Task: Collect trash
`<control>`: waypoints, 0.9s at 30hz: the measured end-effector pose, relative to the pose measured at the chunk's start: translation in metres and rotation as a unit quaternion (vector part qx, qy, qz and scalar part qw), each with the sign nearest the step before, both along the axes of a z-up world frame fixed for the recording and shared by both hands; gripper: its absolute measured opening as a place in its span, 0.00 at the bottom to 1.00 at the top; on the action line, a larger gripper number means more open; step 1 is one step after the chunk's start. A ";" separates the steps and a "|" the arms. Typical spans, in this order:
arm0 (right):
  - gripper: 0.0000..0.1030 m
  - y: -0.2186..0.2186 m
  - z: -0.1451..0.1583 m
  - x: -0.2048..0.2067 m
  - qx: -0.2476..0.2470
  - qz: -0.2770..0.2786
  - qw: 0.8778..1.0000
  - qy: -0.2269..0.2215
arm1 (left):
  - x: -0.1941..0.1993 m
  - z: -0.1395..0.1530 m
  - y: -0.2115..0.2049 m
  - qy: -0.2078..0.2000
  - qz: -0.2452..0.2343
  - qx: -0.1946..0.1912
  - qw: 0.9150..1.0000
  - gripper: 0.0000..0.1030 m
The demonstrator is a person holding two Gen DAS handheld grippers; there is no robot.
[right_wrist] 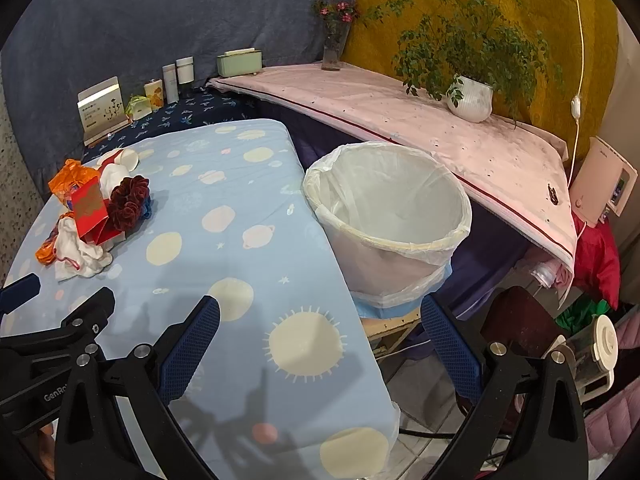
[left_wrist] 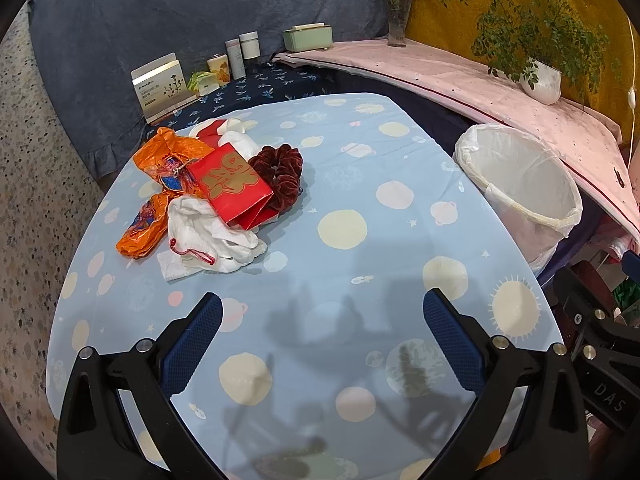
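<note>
A trash pile lies on the far left of the blue planet-print table (left_wrist: pixel 344 264): an orange plastic bag (left_wrist: pixel 160 184), a red paper bag (left_wrist: pixel 232 184), a dark red scrunchie (left_wrist: pixel 282 172), crumpled white tissue (left_wrist: pixel 208 236) and a paper cup (left_wrist: pixel 232 124). The pile also shows in the right wrist view (right_wrist: pixel 92 216). A white-lined bin (left_wrist: pixel 524 188) (right_wrist: pixel 388 216) stands off the table's right edge. My left gripper (left_wrist: pixel 322 314) is open and empty above the table, short of the pile. My right gripper (right_wrist: pixel 320 314) is open and empty over the table's right edge, near the bin.
A pink-covered shelf (right_wrist: pixel 440 136) runs behind the bin with a potted plant (right_wrist: pixel 470 96) and a flower vase (right_wrist: pixel 334 48). Boxes and jars (left_wrist: pixel 236 60) line the back on dark blue cloth. Clutter and a blender (right_wrist: pixel 592 352) sit low right.
</note>
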State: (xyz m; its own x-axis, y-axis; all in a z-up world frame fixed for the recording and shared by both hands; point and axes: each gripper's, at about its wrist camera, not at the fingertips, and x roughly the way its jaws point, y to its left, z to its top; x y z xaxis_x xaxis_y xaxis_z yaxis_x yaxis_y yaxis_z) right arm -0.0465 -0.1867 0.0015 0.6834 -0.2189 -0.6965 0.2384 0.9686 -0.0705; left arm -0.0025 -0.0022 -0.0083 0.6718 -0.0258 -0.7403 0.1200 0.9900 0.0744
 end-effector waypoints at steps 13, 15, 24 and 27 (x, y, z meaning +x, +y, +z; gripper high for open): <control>0.93 -0.002 0.000 -0.001 0.009 -0.002 1.000 -0.001 | -0.002 0.001 0.000 0.001 0.003 0.005 1.000 0.93; 0.93 -0.003 0.000 -0.002 0.009 -0.002 1.000 -0.002 | -0.003 0.001 0.001 0.002 0.004 0.005 1.000 0.93; 0.93 -0.004 0.000 -0.004 0.014 -0.002 1.000 -0.005 | -0.002 -0.001 0.002 0.003 0.009 0.006 1.000 0.93; 0.93 -0.003 0.000 -0.004 0.012 -0.003 1.000 -0.005 | -0.003 -0.001 0.003 0.003 0.010 0.005 1.000 0.93</control>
State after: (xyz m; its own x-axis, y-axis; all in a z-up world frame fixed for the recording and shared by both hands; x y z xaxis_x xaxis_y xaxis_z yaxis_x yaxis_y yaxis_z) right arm -0.0510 -0.1902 0.0012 0.6888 -0.2060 -0.6951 0.2439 0.9687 -0.0455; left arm -0.0053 0.0003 -0.0088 0.6680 -0.0049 -0.7441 0.1005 0.9914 0.0837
